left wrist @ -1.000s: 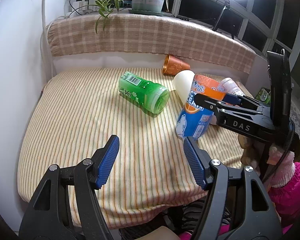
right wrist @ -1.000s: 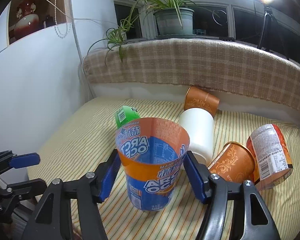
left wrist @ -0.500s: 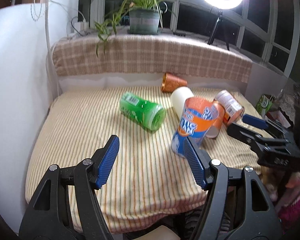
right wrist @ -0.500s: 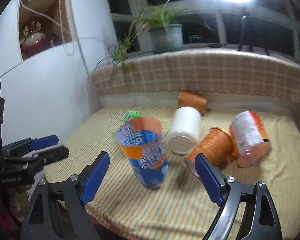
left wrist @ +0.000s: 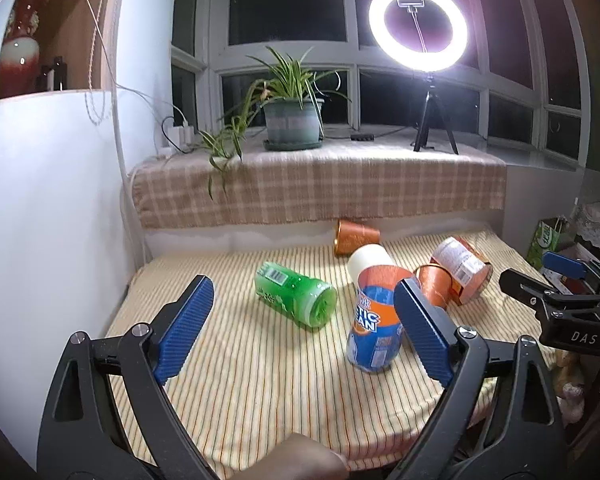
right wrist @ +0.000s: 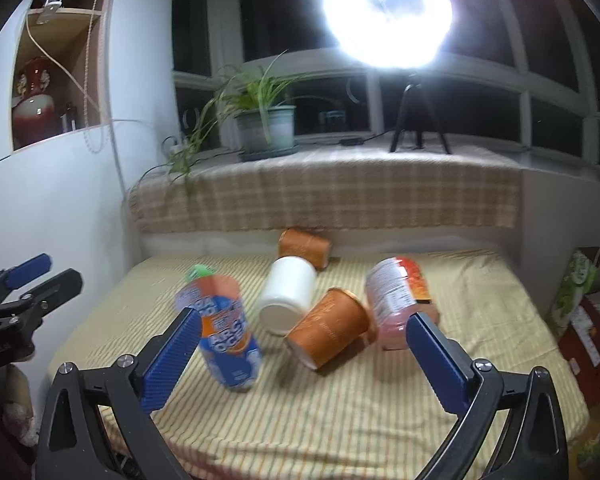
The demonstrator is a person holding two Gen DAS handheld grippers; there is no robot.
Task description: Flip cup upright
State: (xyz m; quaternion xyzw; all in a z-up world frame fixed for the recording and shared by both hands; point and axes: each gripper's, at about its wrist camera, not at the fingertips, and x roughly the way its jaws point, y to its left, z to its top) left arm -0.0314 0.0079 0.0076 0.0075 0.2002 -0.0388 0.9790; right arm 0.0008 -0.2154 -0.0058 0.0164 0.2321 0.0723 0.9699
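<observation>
The blue and orange cup (left wrist: 374, 326) stands upright, mouth up, on the striped table; it also shows in the right wrist view (right wrist: 228, 340). My left gripper (left wrist: 304, 328) is open and empty, held back near the table's front edge. My right gripper (right wrist: 300, 364) is open and empty, drawn back from the cup; it shows at the right edge of the left wrist view (left wrist: 556, 284). The cup is free of both grippers.
A green cup (left wrist: 296, 294) lies on its side left of the upright cup. A white cup (right wrist: 286, 298), two orange cups (right wrist: 328, 334) (right wrist: 304, 246) and a red-labelled cup (right wrist: 396, 296) lie on their sides behind. A plaid-covered ledge (left wrist: 320, 188) backs the table (left wrist: 260, 380).
My right gripper opened, let go of the blue and orange cup and drew back. The cup stays standing upright. My left gripper also pulled back and tilted up.
</observation>
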